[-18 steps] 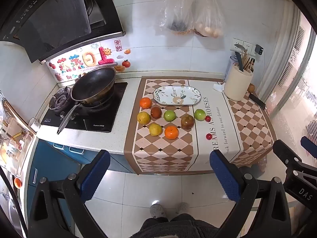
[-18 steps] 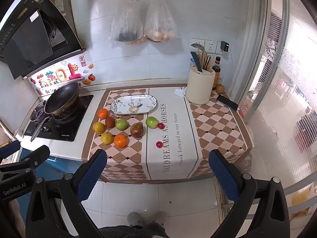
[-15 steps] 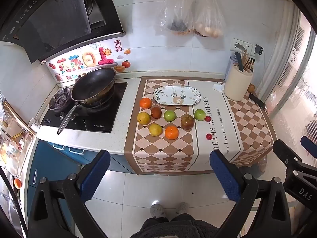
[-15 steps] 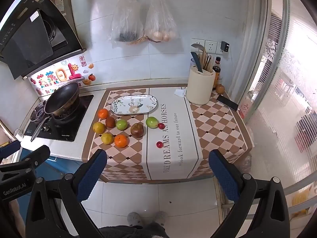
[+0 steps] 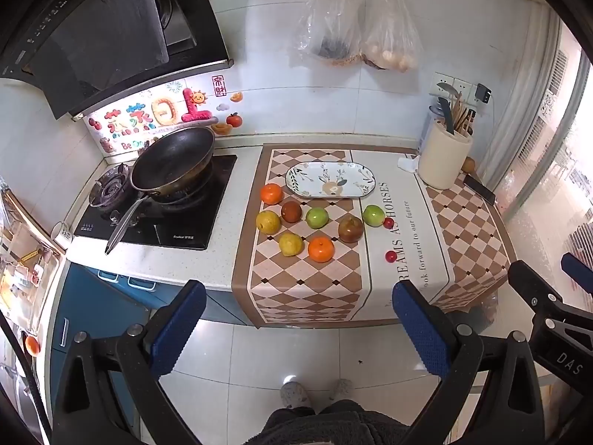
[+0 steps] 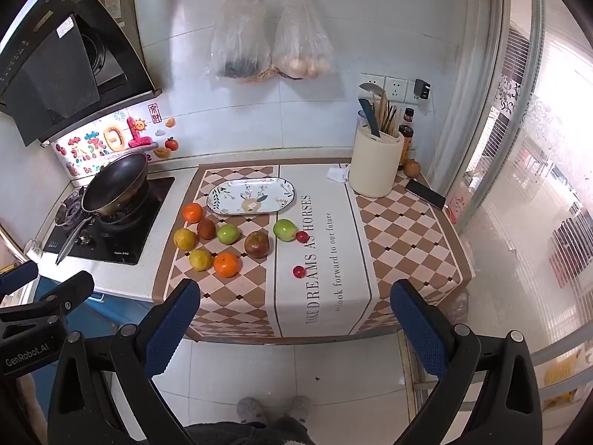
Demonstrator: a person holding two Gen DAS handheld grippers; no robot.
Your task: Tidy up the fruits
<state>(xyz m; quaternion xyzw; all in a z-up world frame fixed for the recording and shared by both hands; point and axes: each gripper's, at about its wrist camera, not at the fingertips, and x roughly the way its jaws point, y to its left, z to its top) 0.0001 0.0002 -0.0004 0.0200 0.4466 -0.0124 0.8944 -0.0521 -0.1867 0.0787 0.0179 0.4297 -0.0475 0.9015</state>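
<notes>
- The fruits lie loose on the checkered mat (image 5: 307,282), just in front of the oval plate (image 5: 330,184): two oranges (image 5: 321,249), two yellow ones (image 6: 184,239), two green apples (image 6: 284,230), brownish ones (image 6: 256,244) and two small red ones (image 6: 298,271).
- We hold our left gripper (image 5: 296,330) and right gripper (image 6: 294,322) well back over the floor, jaws spread wide, holding nothing.
- A pan (image 5: 174,161) sits on the stove to the left.

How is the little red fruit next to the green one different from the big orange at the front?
The red fruit is much smaller than the front orange. It is dark red, while the orange is bright orange. It touches, or nearly touches, a green fruit on the white strip, while the orange sits on the checkered part beside a yellow fruit. Both are round and lie off the plate.
</notes>
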